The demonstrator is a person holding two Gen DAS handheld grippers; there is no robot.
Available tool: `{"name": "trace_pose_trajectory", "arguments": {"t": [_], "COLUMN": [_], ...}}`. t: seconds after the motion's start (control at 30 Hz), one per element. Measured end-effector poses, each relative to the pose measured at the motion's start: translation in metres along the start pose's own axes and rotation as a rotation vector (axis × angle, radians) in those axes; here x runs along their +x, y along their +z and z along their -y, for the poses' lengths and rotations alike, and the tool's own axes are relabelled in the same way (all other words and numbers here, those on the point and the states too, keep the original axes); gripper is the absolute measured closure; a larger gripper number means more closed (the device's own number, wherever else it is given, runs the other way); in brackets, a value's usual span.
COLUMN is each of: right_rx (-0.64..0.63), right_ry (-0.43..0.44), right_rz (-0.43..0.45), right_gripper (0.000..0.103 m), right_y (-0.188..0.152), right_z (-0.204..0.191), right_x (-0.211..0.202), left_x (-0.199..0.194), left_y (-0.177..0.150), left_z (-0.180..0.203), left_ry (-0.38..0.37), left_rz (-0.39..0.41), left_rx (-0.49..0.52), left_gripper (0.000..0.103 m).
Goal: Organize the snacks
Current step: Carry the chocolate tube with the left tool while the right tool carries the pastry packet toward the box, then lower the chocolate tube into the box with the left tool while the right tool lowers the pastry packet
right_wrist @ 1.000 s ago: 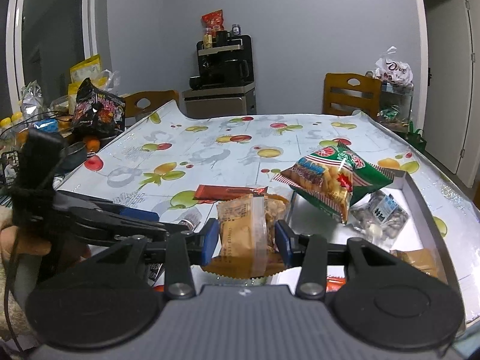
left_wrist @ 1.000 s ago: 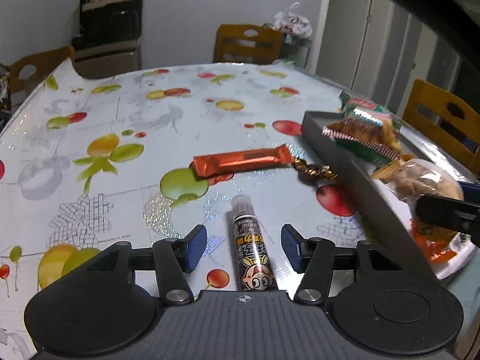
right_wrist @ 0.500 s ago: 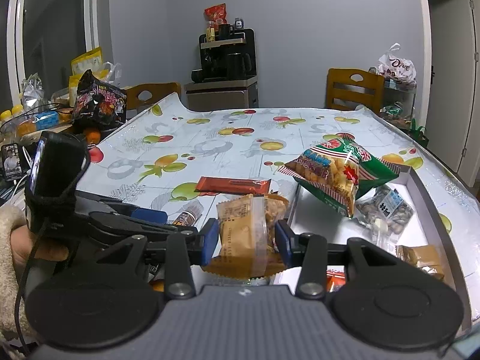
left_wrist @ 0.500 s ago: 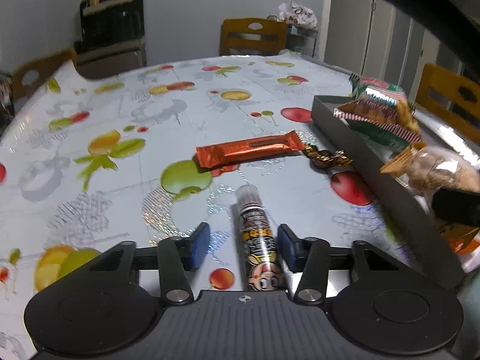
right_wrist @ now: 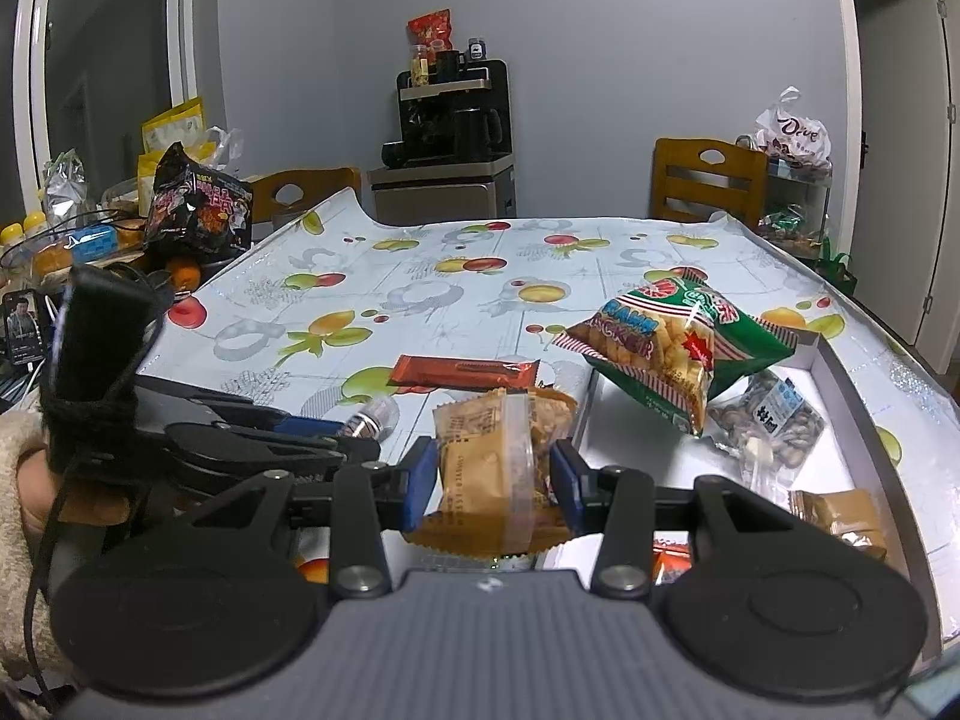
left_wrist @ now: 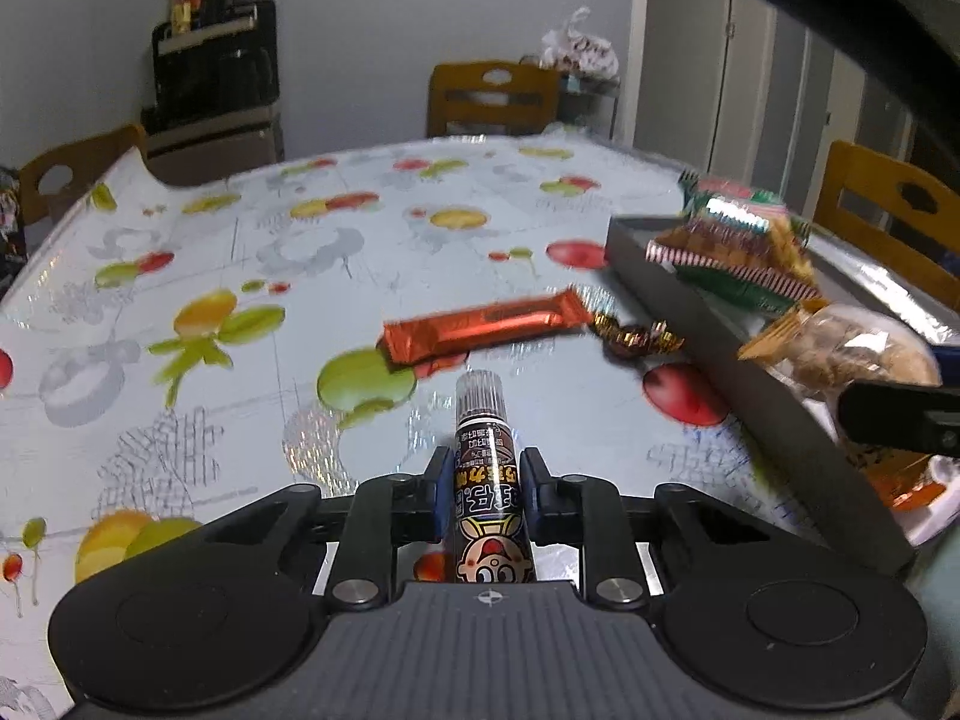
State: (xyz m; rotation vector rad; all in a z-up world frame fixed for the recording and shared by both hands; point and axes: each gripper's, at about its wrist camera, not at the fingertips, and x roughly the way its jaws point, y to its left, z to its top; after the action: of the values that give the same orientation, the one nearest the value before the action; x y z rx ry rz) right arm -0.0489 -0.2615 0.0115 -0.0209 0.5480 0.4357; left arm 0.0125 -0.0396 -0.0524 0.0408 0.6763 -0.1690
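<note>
The slim brown cartoon-printed candy tube (left_wrist: 492,498), clear cap pointing to twelve o'clock, is clamped by the left gripper (left_wrist: 486,480) on the fruit-patterned tablecloth (left_wrist: 240,252). A tan cellophane pastry packet (right_wrist: 498,456) is pinched by the right gripper (right_wrist: 495,483) (over the grey tray's (right_wrist: 864,408) near-left corner), an orange foil bar (left_wrist: 486,324) lying flat at twelve o'clock of the tube.

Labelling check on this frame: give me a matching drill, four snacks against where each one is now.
Things:
1. tube
2. biscuit pack
3. chocolate bar
4. green bag

Places:
A. lying on the tablecloth, untouched
B. propped on the tray edge
C. clamped in the left tool
D. clamped in the right tool

Pairs: 1-C, 2-D, 3-A, 4-B
</note>
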Motion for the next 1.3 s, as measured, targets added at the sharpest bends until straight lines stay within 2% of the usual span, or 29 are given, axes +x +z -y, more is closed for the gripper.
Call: {"name": "trace_pose_trajectory", "arguments": {"t": [0.43, 0.8, 1.0, 1.3], "right_rx": [0.009, 0.032, 0.065, 0.128], "right_ry": [-0.023, -0.081, -0.128, -0.215], "right_rz": [0.049, 0.096, 0.098, 0.073], "right_gripper": [0.062, 0.062, 0.062, 0.062], "right_y": [0.006, 0.010, 0.005, -0.014], "right_z": [0.007, 0.024, 0.042, 0.082], "right_x": [-0.013, -0.033, -0.045, -0.062], "left_x": [-0.044, -0.061, -0.060, -0.040], "left_y": [0.027, 0.048, 0.056, 0.058], "left_z": [0.021, 0.044, 0.072, 0.118], "left_ry": [-0.065, -0.123, -0.202, -0.358], "left_rz": [0.192, 0.278, 0.290, 0.219], "left_rx": [0.050, 0.103, 0.146, 0.189], "left_gripper": [0.079, 0.079, 0.079, 0.079]}}
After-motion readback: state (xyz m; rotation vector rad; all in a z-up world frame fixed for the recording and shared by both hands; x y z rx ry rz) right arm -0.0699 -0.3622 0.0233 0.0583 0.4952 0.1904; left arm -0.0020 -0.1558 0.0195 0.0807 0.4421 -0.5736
